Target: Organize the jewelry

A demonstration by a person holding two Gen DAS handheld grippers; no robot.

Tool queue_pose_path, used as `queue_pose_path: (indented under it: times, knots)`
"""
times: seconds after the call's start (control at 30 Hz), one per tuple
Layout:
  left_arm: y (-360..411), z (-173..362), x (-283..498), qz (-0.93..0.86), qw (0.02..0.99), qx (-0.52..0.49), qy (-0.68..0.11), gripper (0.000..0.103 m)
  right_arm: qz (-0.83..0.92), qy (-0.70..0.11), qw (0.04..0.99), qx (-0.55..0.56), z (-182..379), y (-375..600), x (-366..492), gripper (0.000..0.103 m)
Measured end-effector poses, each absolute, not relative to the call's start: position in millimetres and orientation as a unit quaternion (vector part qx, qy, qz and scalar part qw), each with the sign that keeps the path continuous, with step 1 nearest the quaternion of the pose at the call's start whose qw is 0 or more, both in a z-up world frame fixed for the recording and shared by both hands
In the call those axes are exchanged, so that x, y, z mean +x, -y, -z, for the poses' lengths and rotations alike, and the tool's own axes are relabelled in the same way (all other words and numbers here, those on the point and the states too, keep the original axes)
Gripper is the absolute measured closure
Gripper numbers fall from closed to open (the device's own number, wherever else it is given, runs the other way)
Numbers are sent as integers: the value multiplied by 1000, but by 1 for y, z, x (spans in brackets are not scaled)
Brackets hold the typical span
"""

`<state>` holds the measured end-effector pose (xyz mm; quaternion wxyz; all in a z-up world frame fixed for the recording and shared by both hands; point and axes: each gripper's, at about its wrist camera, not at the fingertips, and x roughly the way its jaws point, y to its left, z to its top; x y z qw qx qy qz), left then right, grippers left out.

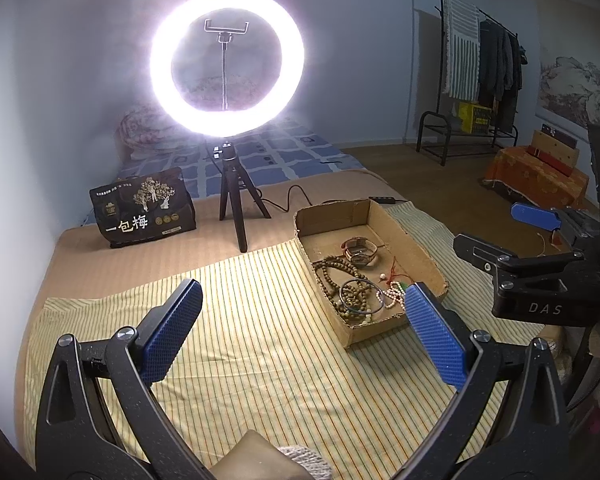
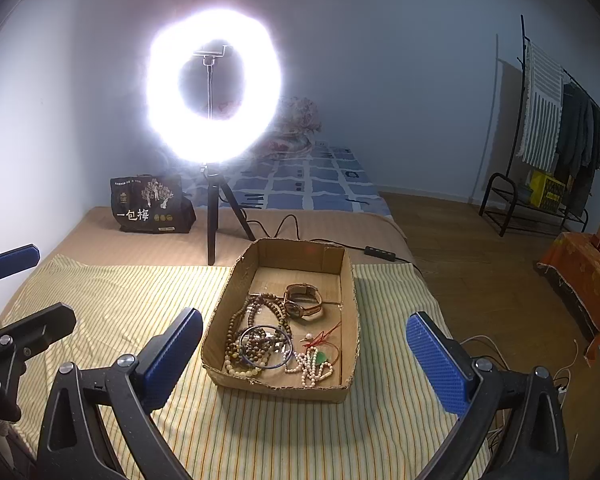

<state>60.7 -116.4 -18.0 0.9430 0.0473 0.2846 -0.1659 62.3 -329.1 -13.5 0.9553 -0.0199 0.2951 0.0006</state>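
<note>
Two hand-held grippers hover above a bed covered with a yellow striped cloth [image 2: 112, 304], both with fingers spread wide and grasping nothing. The left gripper [image 1: 300, 332] hangs over bare cloth, with the cardboard box [image 1: 414, 240] just ahead and to its right; its right blue pad overlaps the box's near corner in the left wrist view. The right gripper [image 2: 304, 360] is lined up with the same box [image 2: 350, 308], which sits between its two blue-padded fingers [image 2: 172, 356] in the right wrist view.

All the jewelry lies inside the shallow, open box, which rests on the cloth. A wristwatch [image 2: 304, 300] with a brown strap sits toward the far half. A long string of brown wooden beads [image 2: 256, 320] sprawls along the left side of the box, and a dark bangle [image 2: 266, 346] lies on top of those beads toward the near end. Beside the bangle, in the near right corner, is a tangle of pale pearl-like beads [image 2: 310, 366] with a green piece and a red cord touching it.

Beyond the box, a lit ring light [image 2: 214, 84] stands on a small black tripod on the bed, its cable trailing to the right behind the box. A black printed bag [image 2: 152, 208] sits upright to the left of the tripod, near the wall. A blue checked bedsheet [image 2: 312, 184] covers the far part of the bed. On the wooden floor to the right, a black clothes rack [image 2: 556, 132] holds hanging garments.
</note>
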Motion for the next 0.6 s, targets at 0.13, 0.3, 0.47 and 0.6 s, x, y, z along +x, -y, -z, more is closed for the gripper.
queue_pose_path:
  times: [0.13, 0.3, 0.47, 0.6]
  knots:
    - [115, 18, 61, 160, 945, 49, -281, 0, -2, -297, 955, -19, 15, 329, 62, 0]
    - [111, 17, 62, 154, 948, 46, -276, 0, 0, -302, 953, -19, 19, 334, 63, 0]
    - [111, 17, 63, 158, 945, 39, -286, 0, 2, -308, 951, -16, 21, 341, 62, 0]
    - [112, 18, 65, 154, 944, 41, -289, 0, 5, -310, 950, -16, 23, 344, 63, 0]
